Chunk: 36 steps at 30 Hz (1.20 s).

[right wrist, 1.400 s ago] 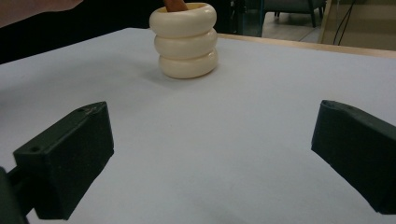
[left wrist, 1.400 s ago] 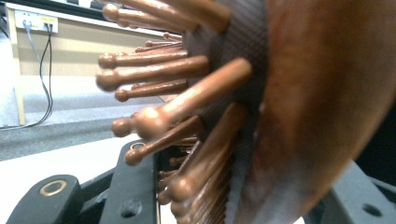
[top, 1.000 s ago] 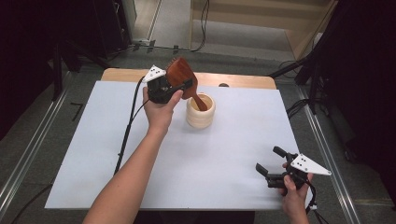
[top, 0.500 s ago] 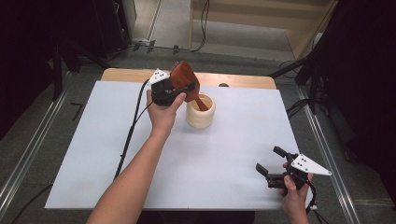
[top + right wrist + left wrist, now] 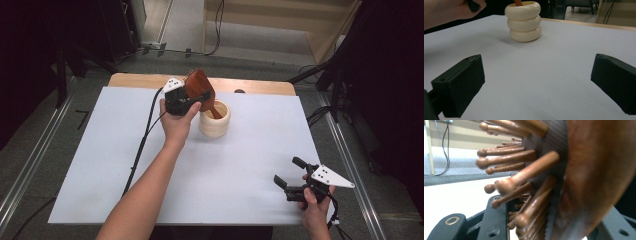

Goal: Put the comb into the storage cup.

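Note:
A reddish-brown wooden hairbrush (image 5: 198, 84) stands tilted over a cream ribbed cup (image 5: 215, 120) at the back middle of the table, its handle down inside the cup. My left gripper (image 5: 196, 98) is shut on the brush head. In the left gripper view the brush's back (image 5: 586, 170) and its ball-tipped bristles (image 5: 519, 177) sit between my jaws, very close to the lens. At the near right my right gripper (image 5: 289, 171) rests open, with nothing in it. It faces the cup (image 5: 525, 21) across bare sheet, and the brush handle (image 5: 518, 2) pokes out of the cup's mouth.
A white sheet (image 5: 125, 150) covers the table, with a wooden edge (image 5: 250, 86) showing at the back. The left gripper's cable (image 5: 142, 145) trails down the sheet beside the forearm. Metal rails (image 5: 30, 165) run along both sides of the table.
The left hand has shifted slightly right and nearer with the brush, tipping its head more over the cup. The right gripper has stayed put.

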Motion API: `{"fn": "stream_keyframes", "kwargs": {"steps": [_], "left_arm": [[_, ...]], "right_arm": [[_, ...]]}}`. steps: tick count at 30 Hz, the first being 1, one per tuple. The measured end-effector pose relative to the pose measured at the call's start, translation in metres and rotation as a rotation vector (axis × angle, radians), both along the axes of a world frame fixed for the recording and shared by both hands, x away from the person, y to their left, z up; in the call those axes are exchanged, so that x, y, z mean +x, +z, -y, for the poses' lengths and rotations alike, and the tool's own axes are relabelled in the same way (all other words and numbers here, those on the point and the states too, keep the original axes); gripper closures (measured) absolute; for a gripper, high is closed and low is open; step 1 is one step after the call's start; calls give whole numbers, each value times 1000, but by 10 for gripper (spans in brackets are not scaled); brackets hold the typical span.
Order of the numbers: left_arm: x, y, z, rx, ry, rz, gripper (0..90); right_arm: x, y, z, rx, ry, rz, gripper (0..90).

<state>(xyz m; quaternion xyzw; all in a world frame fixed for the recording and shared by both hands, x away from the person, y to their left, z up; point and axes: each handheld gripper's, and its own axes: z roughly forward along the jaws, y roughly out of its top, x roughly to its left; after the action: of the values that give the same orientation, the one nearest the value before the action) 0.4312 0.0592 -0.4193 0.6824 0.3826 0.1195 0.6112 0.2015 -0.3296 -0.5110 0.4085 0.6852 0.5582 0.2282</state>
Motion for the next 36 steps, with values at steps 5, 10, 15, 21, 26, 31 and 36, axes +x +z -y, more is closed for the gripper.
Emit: {"fn": "stream_keyframes", "kwargs": {"steps": [5, 10, 15, 21, 26, 31, 36], "left_arm": [[0, -2, 2, 3, 0, -4, 555], [0, -5, 5, 5, 4, -10, 554], [1, -9, 7, 4, 12, -18, 554], [1, -13, 8, 17, 25, -25, 553], [1, -16, 11, 26, 37, -31, 548], [0, -16, 12, 26, 52, -24, 534], [2, -15, 8, 27, 65, -39, 491]], "right_arm": [[0, 0, 1, -1, 1, 2, 0], [1, 0, 1, -2, 2, 2, 0], [1, 0, 0, -2, 5, 2, 0], [1, 0, 1, -3, 6, 2, 0], [1, 0, 0, -2, 6, 1, 0], [1, -1, 0, -4, 5, 1, 0], [1, -1, 0, -2, 3, -3, 0]]}}
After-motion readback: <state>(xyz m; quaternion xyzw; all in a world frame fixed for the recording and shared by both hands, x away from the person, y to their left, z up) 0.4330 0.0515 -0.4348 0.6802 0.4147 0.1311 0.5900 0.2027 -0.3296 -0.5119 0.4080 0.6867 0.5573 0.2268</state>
